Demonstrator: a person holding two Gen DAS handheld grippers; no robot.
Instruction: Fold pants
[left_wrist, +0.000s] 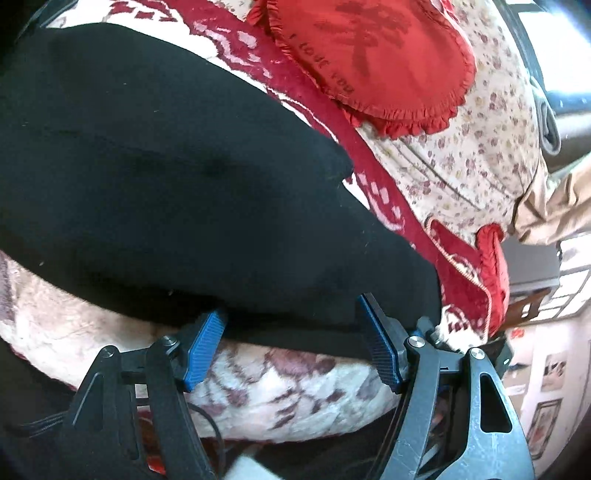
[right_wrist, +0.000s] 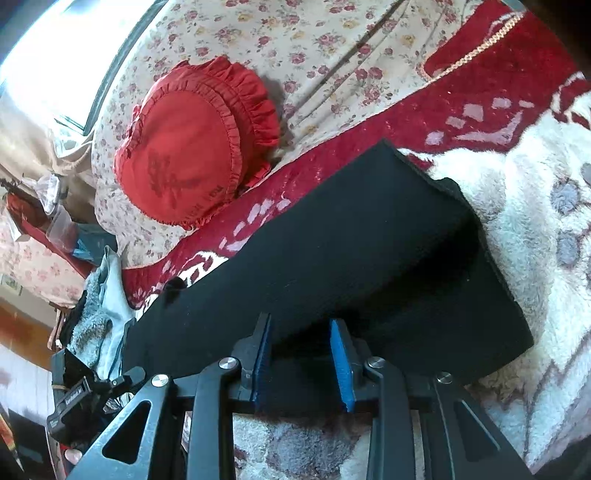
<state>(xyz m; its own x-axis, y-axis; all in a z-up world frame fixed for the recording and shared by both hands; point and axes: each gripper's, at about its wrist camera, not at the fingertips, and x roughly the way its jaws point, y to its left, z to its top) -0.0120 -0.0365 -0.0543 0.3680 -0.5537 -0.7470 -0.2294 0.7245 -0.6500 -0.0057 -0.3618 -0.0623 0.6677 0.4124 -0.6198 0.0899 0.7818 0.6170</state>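
Observation:
The black pants (left_wrist: 166, 177) lie flat on a fluffy patterned blanket (left_wrist: 288, 391) on a bed. In the right wrist view the pants (right_wrist: 332, 251) show as a long dark band with a folded layer on top. My left gripper (left_wrist: 291, 325) is open, its blue pads (left_wrist: 203, 347) straddling the near edge of the pants. My right gripper (right_wrist: 301, 325) is open, its blue pads (right_wrist: 341, 362) on either side of the near edge of the pants. Neither is closed on the cloth.
A red heart-shaped frilled cushion (left_wrist: 376, 62) lies beyond the pants on a floral sheet (left_wrist: 480, 155); it also shows in the right wrist view (right_wrist: 192, 147). A red-and-white blanket border (right_wrist: 406, 125) runs behind the pants. Clutter and clothes (right_wrist: 92, 306) sit at the bed's left end.

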